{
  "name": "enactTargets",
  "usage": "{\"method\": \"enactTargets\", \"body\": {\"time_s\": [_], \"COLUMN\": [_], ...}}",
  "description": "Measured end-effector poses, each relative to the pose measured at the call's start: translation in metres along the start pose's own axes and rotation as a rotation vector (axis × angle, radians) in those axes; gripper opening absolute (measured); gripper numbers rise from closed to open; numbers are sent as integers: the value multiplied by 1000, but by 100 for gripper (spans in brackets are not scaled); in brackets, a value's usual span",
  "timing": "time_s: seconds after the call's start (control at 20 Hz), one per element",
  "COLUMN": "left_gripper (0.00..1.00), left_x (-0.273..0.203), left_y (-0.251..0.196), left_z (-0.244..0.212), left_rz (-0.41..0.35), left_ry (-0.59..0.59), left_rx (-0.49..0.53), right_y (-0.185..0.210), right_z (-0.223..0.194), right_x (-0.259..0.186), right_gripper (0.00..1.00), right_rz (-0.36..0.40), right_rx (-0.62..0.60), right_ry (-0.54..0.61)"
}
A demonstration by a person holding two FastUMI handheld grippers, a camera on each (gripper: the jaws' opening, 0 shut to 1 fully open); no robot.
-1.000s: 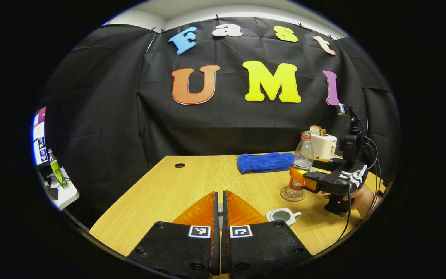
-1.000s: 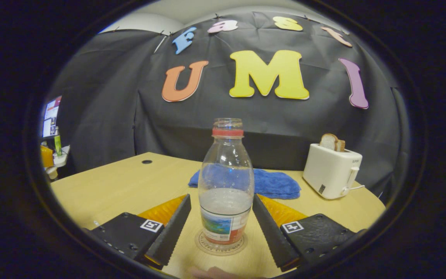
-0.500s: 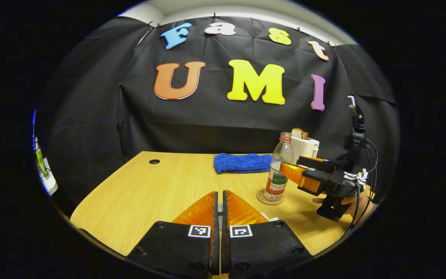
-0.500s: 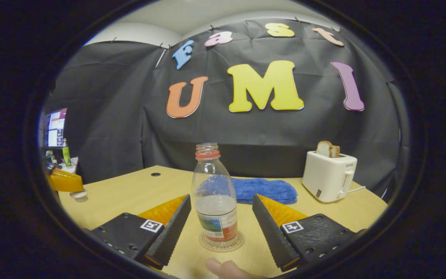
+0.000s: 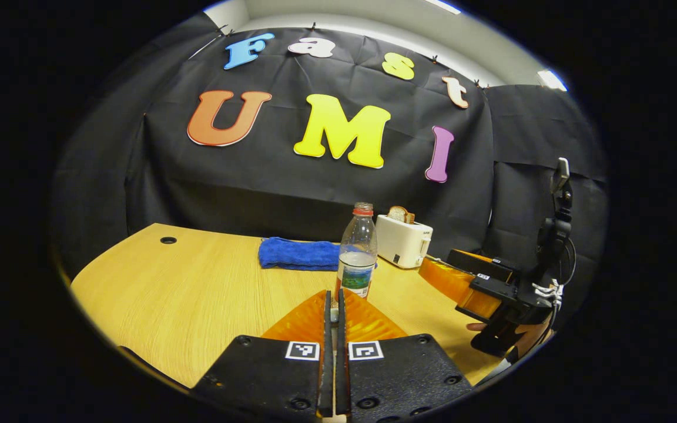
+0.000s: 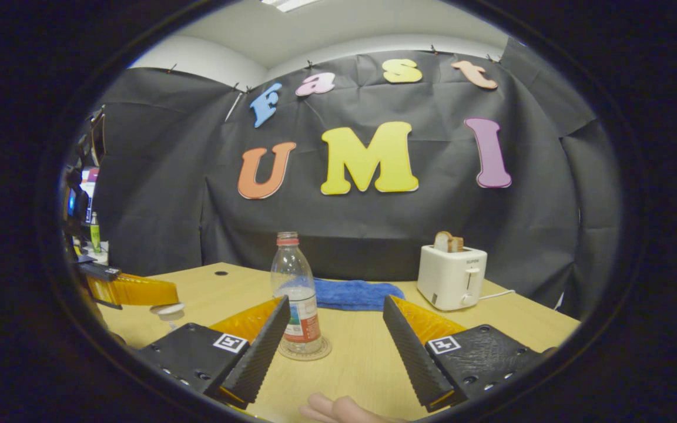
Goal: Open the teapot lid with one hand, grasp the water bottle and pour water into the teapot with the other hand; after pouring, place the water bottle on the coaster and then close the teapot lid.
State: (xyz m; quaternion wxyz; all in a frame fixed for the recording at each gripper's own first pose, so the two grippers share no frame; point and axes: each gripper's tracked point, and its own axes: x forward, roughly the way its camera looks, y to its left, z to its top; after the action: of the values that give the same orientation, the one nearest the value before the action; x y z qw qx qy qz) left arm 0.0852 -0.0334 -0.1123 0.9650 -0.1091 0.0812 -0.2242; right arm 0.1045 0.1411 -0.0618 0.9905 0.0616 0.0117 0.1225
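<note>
In the right gripper view, the water bottle (image 6: 294, 294) stood upright on the round coaster (image 6: 305, 350) on the wooden table (image 6: 362, 364). The right tool (image 6: 335, 329) had its fingers wide apart and touched nothing; the bottle was beyond its left finger. Behind the bottle lay a blue cloth (image 6: 356, 294), and further right stood a white toaster (image 6: 452, 277) with bread in it. In the left gripper view, the left tool (image 5: 331, 311) had its fingers pressed together with a small grey thing between the tips; I cannot tell what it was. In the right gripper view, a small white round piece (image 6: 166, 309), perhaps the lid, sat under the left tool's tip.
</note>
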Motion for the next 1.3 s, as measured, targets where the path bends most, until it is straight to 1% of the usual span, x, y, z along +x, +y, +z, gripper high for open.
{"method": "enactTargets", "body": {"time_s": [0.1, 0.25, 0.3, 0.35, 0.4, 0.5, 0.65, 0.7, 0.8, 0.85, 1.1, 1.15, 1.2, 1.25, 1.3], "left_gripper": [4, 4, 4, 0, 4, 4, 4, 4, 4, 4, 4, 4, 5, 5, 5], "left_x": [8, 15, 15, 15, 13, 13, 11, 10, 12, 12, 14, 13, 13, 13, 13], "left_y": [1, 14, 14, 13, 14, 22, 30, 36, 38, 37, 36, 35, 36, 38, 39], "left_z": [-15, -38, -41, -42, -41, -39, -44, -43, -45, -46, -55, -55, -54, -54, -54], "left_rz": [12, 67, 69, 71, 82, 112, 131, 150, 147, 148, 201, 218, 241, 266, 291], "left_ry": [31, 88, 93, 90, 88, 76, 88, 91, 98, 95, 108, 116, 115, 111, 112], "left_rx": [10, 24, 18, 11, 14, 27, 13, 17, -1, 2, 100, 116, 125, 136, 144], "right_y": [-4, -11, -14, -17, -19, -26, -28, -27, -27, -24, -17, -16, -16, -15, -14], "right_z": [1, 6, 9, 11, 14, 15, 17, 18, 18, 16, 16, 16, 16, 14, 13], "right_x": [-10, -26, -30, -34, -36, -37, -40, -41, -41, -42, -45, -45, -44, -44, -43], "right_gripper": [95, 97, 93, 94, 95, 95, 95, 97, 97, 95, 95, 97, 95, 97, 97], "right_rz": [8, 18, 18, 18, 14, 5, 3, 5, 6, 9, 27, 29, 30, 31, 33], "right_rx": [17, 27, 27, 26, 24, 24, 36, 37, 31, 26, 12, 13, 13, 14, 14], "right_ry": [-14, -46, -57, -67, -77, -81, -81, -85, -84, -82, -84, -84, -83, -80, -74]}}
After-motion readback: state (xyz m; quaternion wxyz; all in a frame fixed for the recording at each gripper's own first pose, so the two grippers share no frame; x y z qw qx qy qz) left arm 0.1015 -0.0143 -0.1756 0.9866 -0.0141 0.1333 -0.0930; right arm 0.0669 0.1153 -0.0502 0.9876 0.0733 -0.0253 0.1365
